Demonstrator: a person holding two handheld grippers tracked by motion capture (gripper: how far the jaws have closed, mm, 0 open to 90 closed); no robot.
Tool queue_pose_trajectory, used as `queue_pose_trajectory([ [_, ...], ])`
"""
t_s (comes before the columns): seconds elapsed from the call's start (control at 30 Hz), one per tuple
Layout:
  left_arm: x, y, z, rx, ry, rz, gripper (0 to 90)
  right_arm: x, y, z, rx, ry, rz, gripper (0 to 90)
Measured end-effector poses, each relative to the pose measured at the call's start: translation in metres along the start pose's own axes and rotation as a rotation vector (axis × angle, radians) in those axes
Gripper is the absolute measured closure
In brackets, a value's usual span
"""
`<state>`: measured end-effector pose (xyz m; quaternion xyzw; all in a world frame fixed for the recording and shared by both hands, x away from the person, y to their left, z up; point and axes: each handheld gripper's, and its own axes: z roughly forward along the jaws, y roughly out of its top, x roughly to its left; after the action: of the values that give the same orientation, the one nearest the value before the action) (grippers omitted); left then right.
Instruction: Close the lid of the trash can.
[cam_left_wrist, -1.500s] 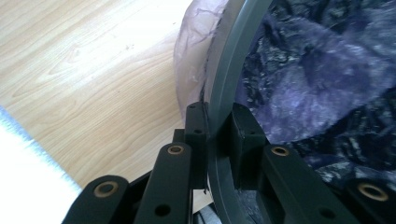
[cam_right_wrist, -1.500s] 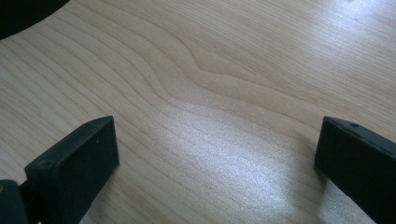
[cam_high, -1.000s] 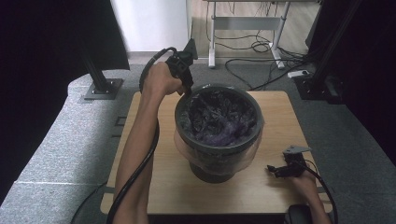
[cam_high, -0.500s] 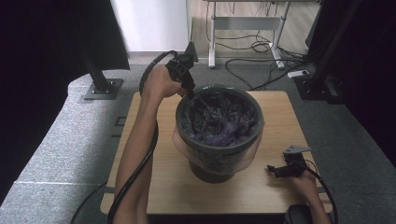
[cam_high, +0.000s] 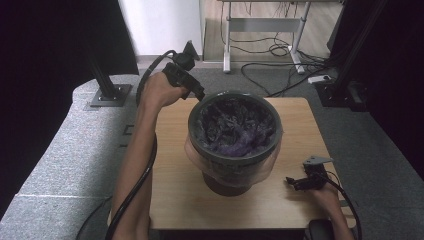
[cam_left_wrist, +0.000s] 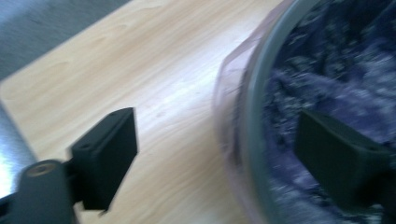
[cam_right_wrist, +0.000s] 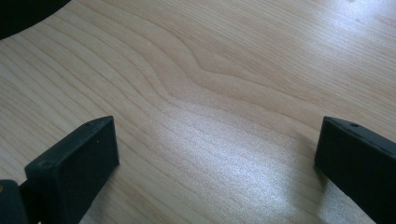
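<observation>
The left gripper (cam_high: 200, 95) sits at the far left edge of a dark bucket (cam_high: 235, 172) that stands in the middle of the wooden table (cam_high: 175, 200). Its jaws have just been opening and now stand wide, straddling the bucket's rim (cam_left_wrist: 254, 116): one jaw hangs outside over the bare tabletop, the other over the dark purple shredded material (cam_high: 235, 127) that fills the bucket. The pads press on nothing. A clear plastic liner (cam_left_wrist: 229, 93) is folded down over the outside of the rim, just beside the inner jaw, and droops around the bucket's upper wall.

The right gripper (cam_high: 295, 182) rests low on the table, well apart from the bucket, which stands to its left and a little beyond it. Its jaws are spread wide too, with plain wood grain between them and nothing held.
</observation>
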<state>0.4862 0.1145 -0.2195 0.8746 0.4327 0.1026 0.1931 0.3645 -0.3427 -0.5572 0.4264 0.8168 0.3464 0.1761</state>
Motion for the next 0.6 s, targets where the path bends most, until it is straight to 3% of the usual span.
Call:
queue_pose_trajectory([
  [0.13,0.01,-0.012,-0.001,-0.029,0.016,-0.005,0.0,0.0,0.0,0.0,0.0,0.0,0.0,0.0],
  [0.6,0.036,-0.057,0.013,-0.119,0.022,-0.035,0.0,0.0,0.0,0.0,0.0,0.0,0.001,0.0],
])
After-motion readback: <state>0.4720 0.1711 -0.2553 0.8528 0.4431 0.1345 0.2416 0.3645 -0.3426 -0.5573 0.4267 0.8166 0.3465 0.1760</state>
